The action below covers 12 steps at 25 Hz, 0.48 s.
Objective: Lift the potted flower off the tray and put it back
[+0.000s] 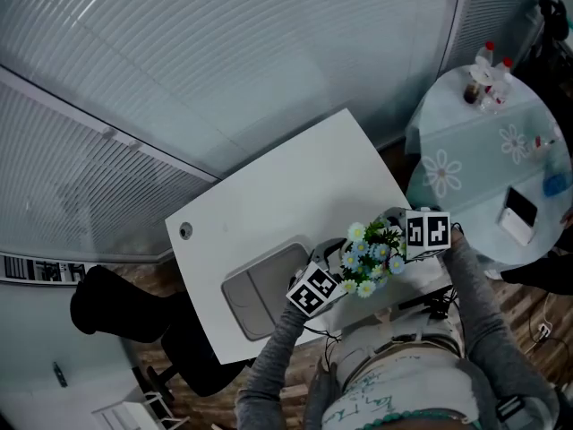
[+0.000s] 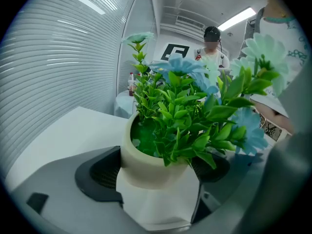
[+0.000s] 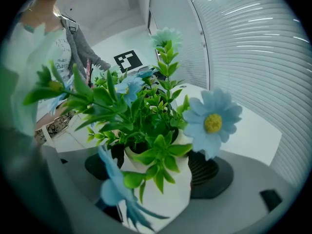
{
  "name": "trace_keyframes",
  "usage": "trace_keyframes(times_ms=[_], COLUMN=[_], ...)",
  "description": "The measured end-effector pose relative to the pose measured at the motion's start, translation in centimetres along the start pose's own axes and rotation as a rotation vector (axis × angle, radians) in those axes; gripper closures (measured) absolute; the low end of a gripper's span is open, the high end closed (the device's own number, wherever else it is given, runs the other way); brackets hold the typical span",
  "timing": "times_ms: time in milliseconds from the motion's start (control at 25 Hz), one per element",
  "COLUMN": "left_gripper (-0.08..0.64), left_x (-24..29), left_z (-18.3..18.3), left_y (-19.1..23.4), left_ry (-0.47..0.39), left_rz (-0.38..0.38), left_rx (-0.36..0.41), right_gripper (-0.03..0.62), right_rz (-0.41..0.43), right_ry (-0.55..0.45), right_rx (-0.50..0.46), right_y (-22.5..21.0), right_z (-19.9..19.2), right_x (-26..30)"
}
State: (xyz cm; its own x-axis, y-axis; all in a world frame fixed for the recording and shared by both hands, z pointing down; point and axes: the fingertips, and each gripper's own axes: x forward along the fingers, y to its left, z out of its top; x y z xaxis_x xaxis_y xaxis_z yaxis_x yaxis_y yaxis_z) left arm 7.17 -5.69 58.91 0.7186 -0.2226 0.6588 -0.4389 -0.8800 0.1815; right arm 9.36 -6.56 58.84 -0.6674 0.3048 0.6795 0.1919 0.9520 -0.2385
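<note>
While gripped, potted flower (image 1: 372, 247) near tray (image 1: 260, 294)

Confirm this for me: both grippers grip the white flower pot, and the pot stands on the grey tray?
One slip: the head view shows the potted flower, gripped by the left gripper and right gripper, beside the grey tray, not on it. The rest holds.

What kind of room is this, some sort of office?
Probably an office or lab room: a plain white desk, slatted blinds along the walls, a black office chair, and a round side table with a flower-print cloth.
</note>
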Motion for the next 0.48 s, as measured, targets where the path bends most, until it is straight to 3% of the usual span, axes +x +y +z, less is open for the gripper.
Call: trace_keyframes(times_ms=[480], left_gripper=[0.099], left_x=[2.3], left_z=[-3.1], left_y=[0.4], left_ry=[0.058], left_rz=[-0.021], left_rx=[-0.009], right_gripper=[0.204], right_rz=[0.006], right_ry=[0.051], right_rx=[0.024], right_y=[-0.6], right_z=[-2.6], right_x=[2.8])
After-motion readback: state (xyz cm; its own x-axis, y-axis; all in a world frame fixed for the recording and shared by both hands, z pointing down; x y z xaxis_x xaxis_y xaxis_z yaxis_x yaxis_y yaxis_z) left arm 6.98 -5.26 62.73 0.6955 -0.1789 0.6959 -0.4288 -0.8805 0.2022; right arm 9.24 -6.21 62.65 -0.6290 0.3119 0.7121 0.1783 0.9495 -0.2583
